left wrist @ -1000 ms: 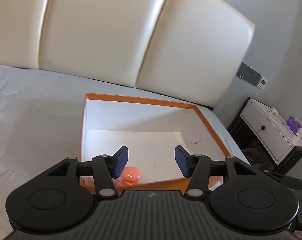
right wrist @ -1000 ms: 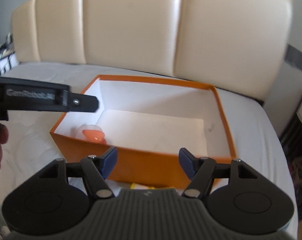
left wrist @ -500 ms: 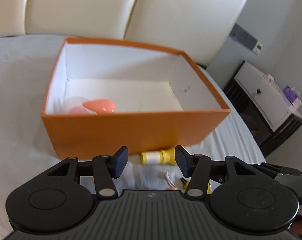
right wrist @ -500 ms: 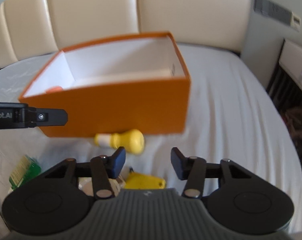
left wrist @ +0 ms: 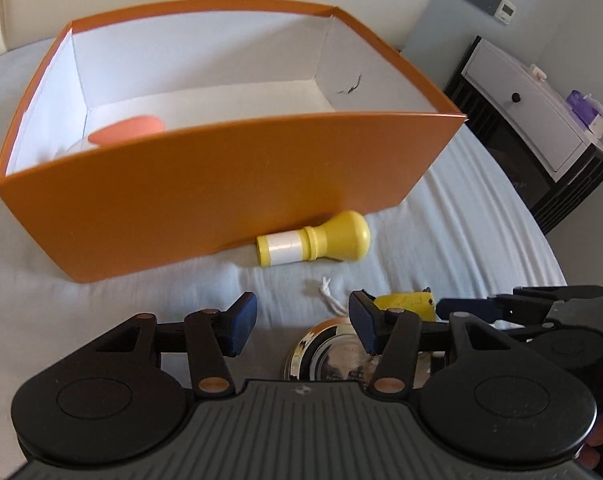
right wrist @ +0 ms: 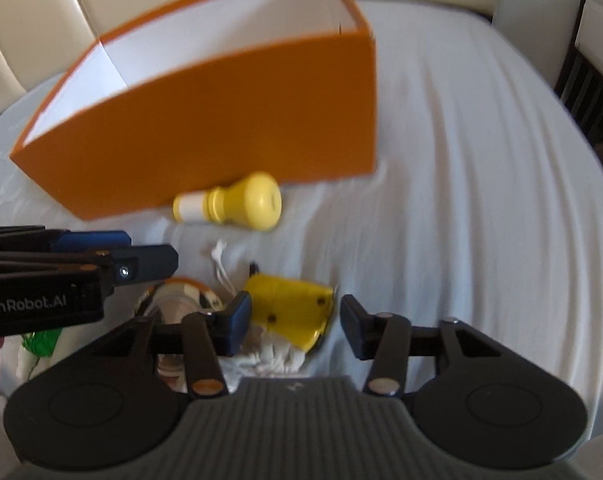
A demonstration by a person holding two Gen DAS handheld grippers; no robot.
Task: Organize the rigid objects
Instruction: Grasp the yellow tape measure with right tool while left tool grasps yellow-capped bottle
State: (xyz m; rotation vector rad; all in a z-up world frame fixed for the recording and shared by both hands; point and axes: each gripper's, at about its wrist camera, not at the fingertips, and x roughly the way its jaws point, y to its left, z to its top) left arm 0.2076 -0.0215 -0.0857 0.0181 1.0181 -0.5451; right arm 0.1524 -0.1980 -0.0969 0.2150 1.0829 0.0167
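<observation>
With both the left gripper [left wrist: 297,322] and the right gripper [right wrist: 295,326] spread wide and empty, a yellow block [right wrist: 291,308] lay just ahead of the right one, well short of the orange box [right wrist: 205,120], likely needing a centred, level pinch.

I count one orange box [left wrist: 229,184] | in it one orange-capped item [left wrist: 127,131] | before it one yellow knob [left wrist: 315,240], one yellow block [right wrist: 291,300], one shiny tin [left wrist: 333,356]
</observation>
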